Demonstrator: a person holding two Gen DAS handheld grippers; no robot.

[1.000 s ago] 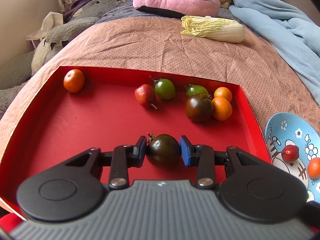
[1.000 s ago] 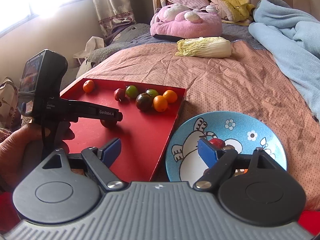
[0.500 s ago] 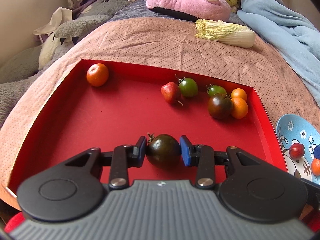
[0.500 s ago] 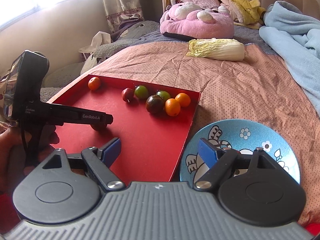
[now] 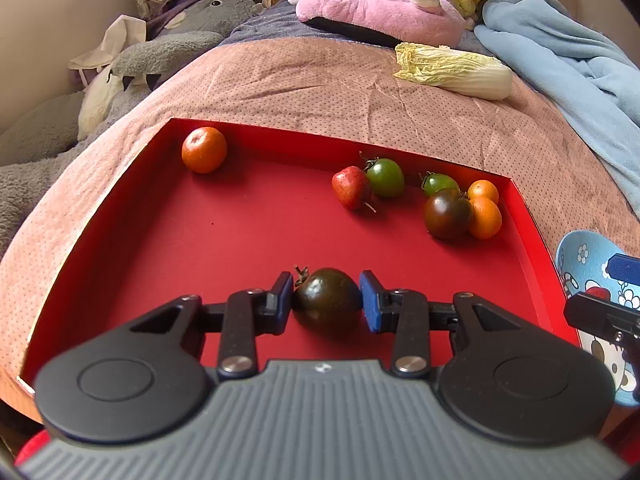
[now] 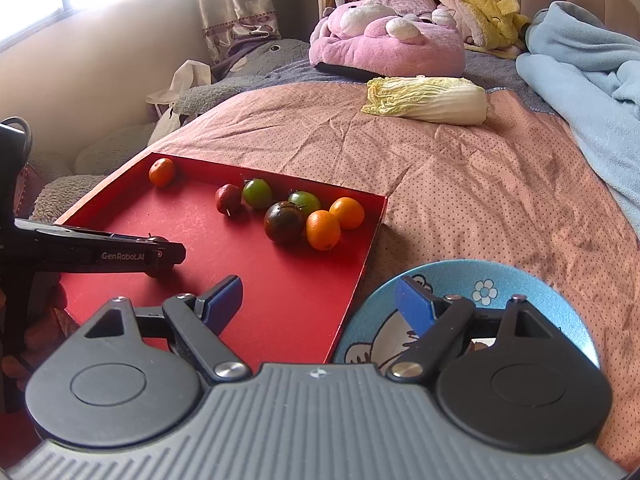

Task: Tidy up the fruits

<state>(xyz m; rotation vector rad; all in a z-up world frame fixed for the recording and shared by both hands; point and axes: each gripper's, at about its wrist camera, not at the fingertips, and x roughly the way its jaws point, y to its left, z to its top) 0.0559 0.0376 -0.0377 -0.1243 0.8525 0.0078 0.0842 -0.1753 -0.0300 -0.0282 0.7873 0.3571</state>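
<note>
Since the earlier frames the left gripper (image 5: pixel 326 300) has pulled back across the red tray (image 5: pixel 168 264), so the far fruits sit higher in its view. Blue pads still clamp the dark tomato (image 5: pixel 326 304): round, glossy, brown-green skin, dry stem tilted left, low over the tray's matte floor near the front edge. Right gripper (image 6: pixel 318 300) is spread wide, holding nothing, straddling the tray's right wall and the blue cartoon plate (image 6: pixel 520 280). At the far right corner: a second dark tomato (image 5: pixel 447 213), two oranges (image 5: pixel 484 216), two green tomatoes (image 5: pixel 385 177), one small red fruit (image 5: pixel 352 187). A lone orange (image 5: pixel 204 149) sits at the far left corner. Only the left view shows the clamped tomato whole; in the right view the left gripper's arm mostly hides it. Bedspread (image 6: pixel 460 184) is dotted pink, wrinkled; a napa cabbage (image 6: pixel 428 100) lies on it.
</note>
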